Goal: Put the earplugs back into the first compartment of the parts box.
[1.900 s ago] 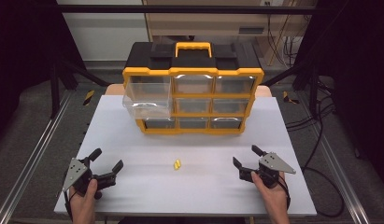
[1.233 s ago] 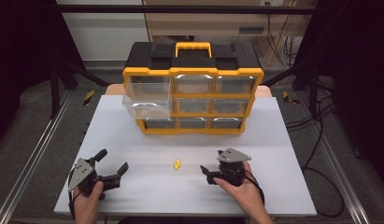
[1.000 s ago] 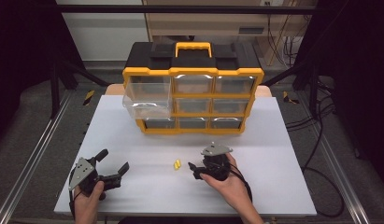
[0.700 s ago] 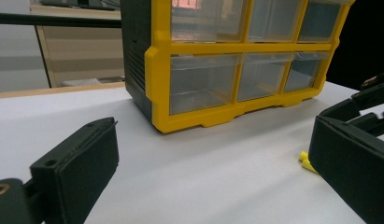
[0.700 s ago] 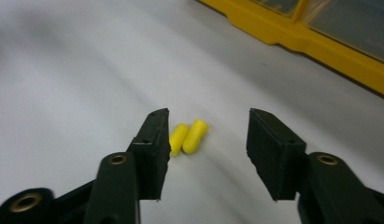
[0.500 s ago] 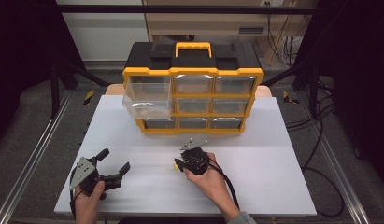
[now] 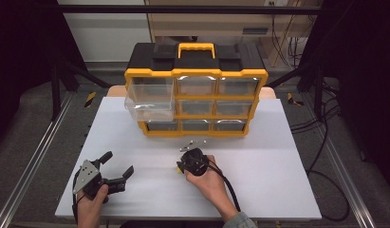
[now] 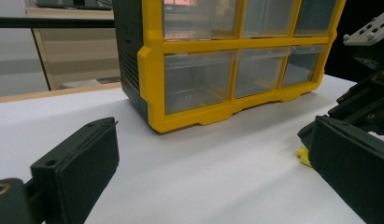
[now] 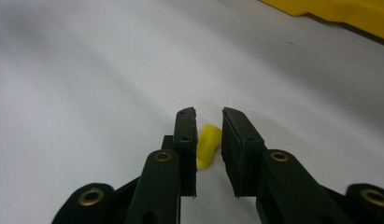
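A small yellow piece point(image 9: 207, 142) lies on the white table point(image 7: 278, 156), in front of the organizer. My right gripper point(image 9: 209, 116) points down at it with a jaw on each side. Its jaws have just been closing and stand narrow; the left pad touches the piece and a sliver of gap shows at the right pad. From above, the right gripper point(image 7: 180, 166) sits mid-table under a hand. My left gripper point(image 7: 118, 163) rests open and empty at the front left. In the left gripper view the yellow piece point(image 8: 302, 154) peeks out beside my own right jaw.
A yellow and black drawer organizer point(image 7: 196, 95) stands at the back of the table; its top left clear drawer point(image 7: 150, 102) is pulled out. Bare white table lies to the right of the right hand. The right gripper's cable point(image 7: 228, 190) trails toward the front edge.
The right hand moved left across the table to the yellow piece, and its jaws went from wide to narrow around it. The left gripper stayed put.
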`<state>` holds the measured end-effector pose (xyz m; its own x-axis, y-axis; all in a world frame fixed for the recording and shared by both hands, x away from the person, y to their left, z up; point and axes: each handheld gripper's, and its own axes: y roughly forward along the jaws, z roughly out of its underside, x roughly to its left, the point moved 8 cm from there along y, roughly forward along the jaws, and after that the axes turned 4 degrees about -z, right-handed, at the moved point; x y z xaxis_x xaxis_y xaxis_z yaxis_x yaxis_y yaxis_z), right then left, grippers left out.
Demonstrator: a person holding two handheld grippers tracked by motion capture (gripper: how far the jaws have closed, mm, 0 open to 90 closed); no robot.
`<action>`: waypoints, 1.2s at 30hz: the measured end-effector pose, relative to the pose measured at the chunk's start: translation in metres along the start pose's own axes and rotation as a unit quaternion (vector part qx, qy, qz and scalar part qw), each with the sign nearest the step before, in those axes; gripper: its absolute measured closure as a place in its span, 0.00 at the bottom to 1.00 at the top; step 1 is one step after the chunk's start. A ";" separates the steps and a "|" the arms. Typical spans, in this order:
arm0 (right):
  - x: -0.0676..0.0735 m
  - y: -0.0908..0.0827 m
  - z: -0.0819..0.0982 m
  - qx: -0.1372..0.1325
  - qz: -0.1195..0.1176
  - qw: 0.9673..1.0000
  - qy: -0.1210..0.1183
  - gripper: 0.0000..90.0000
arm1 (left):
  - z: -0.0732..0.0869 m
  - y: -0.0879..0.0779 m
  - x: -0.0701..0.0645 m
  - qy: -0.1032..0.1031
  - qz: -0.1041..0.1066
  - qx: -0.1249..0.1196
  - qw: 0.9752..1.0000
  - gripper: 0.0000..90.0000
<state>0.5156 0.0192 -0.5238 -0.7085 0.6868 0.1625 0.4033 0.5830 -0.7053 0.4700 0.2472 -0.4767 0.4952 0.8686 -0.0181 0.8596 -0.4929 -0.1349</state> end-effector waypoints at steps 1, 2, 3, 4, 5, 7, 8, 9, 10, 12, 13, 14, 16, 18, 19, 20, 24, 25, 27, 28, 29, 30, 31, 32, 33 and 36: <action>0.000 0.000 0.000 0.000 0.000 1.000 0.000 0.84 | 0.000 0.000 0.000 0.000 0.000 0.000 1.000 0.02; -0.001 0.003 0.001 0.004 0.003 1.000 -0.002 0.84 | 0.000 0.000 0.000 0.000 -0.001 0.000 1.000 0.02; -0.001 0.004 0.002 0.007 0.007 1.000 0.001 0.84 | 0.000 0.000 0.000 0.000 -0.001 0.000 1.000 0.02; -0.001 0.005 0.002 0.007 0.004 1.000 0.001 0.84 | 0.000 0.000 0.000 0.000 0.000 -0.001 1.000 0.02; -0.001 0.005 0.002 0.006 0.005 1.000 0.000 0.83 | 0.000 0.000 0.000 0.000 0.000 -0.001 1.000 0.02; -0.001 0.005 0.002 0.008 0.009 1.000 0.002 0.83 | 0.000 0.000 0.000 0.001 0.000 -0.001 1.000 0.02; -0.001 0.006 0.003 0.009 0.007 1.000 0.004 0.83 | -0.001 0.000 -0.001 0.003 0.001 0.000 1.000 0.02; -0.001 0.006 0.003 0.009 0.007 1.000 0.004 0.83 | -0.001 0.000 -0.001 0.003 0.001 0.000 1.000 0.02; -0.001 0.006 0.004 0.010 0.007 1.000 0.002 0.85 | -0.001 0.000 -0.001 0.003 0.001 0.000 1.000 0.02; 0.000 0.006 0.004 0.010 0.003 1.000 0.005 0.88 | -0.001 0.000 -0.001 0.003 0.001 0.000 1.000 0.02; 0.000 0.006 0.004 0.010 0.003 1.000 0.005 0.88 | -0.001 0.000 -0.001 0.003 0.001 0.000 1.000 0.02; 0.001 0.006 0.004 0.011 -0.003 1.000 0.013 0.91 | -0.001 0.000 -0.001 0.004 0.001 0.000 1.000 0.02; -0.001 0.006 0.003 0.003 -0.009 1.000 0.010 0.93 | -0.001 0.000 -0.001 0.003 0.001 -0.001 1.000 0.02; -0.002 0.005 0.004 -0.001 -0.011 1.000 0.014 0.93 | -0.001 0.000 -0.001 0.002 0.001 -0.002 1.000 0.02; -0.002 0.004 0.004 -0.003 -0.012 1.000 0.015 0.93 | -0.001 0.000 -0.001 0.002 0.001 -0.002 1.000 0.02; -0.002 0.004 0.004 -0.003 -0.012 1.000 0.015 0.93 | -0.001 0.000 -0.002 0.002 0.001 -0.002 1.000 0.02; -0.008 0.000 0.005 -0.021 -0.021 0.999 0.030 0.92 | -0.001 0.000 -0.002 0.003 0.002 -0.003 1.000 0.02; -0.008 0.000 0.005 -0.021 -0.021 0.999 0.030 0.92 | -0.001 0.000 -0.002 0.003 0.002 -0.003 1.000 0.02; -0.010 -0.001 0.005 -0.025 -0.018 0.999 0.031 0.93 | -0.001 -0.001 -0.001 0.003 0.001 -0.002 1.000 0.02; -0.012 -0.005 0.003 -0.035 -0.016 0.999 0.028 0.93 | -0.001 -0.001 -0.001 0.003 0.000 -0.003 1.000 0.02; -0.012 -0.007 0.002 -0.039 -0.015 0.999 0.026 0.93 | -0.001 -0.001 -0.001 0.003 0.000 -0.003 1.000 0.02; -0.011 -0.011 0.001 -0.044 -0.016 0.999 0.028 0.93 | -0.001 -0.001 -0.001 0.003 -0.001 -0.003 1.000 0.02; -0.011 -0.011 0.001 -0.044 -0.016 0.999 0.028 0.93 | -0.001 -0.001 -0.001 0.003 -0.001 -0.003 1.000 0.02; -0.010 -0.018 -0.004 -0.059 -0.015 0.998 0.023 0.93 | -0.001 -0.001 0.000 0.003 -0.001 -0.002 1.000 0.02; -0.010 -0.018 -0.004 -0.059 -0.015 0.998 0.023 0.93 | -0.001 -0.001 0.000 0.003 -0.001 -0.002 1.000 0.02; -0.011 -0.031 -0.012 -0.083 -0.013 0.996 0.011 0.93 | -0.001 -0.001 0.000 0.004 -0.002 -0.002 1.000 0.02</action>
<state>0.5174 -0.0012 -0.4955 -0.7077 0.6789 0.1956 0.4770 0.6634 -0.5766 0.4692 0.2473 -0.4754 0.4932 0.8698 -0.0106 0.8618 -0.4903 -0.1302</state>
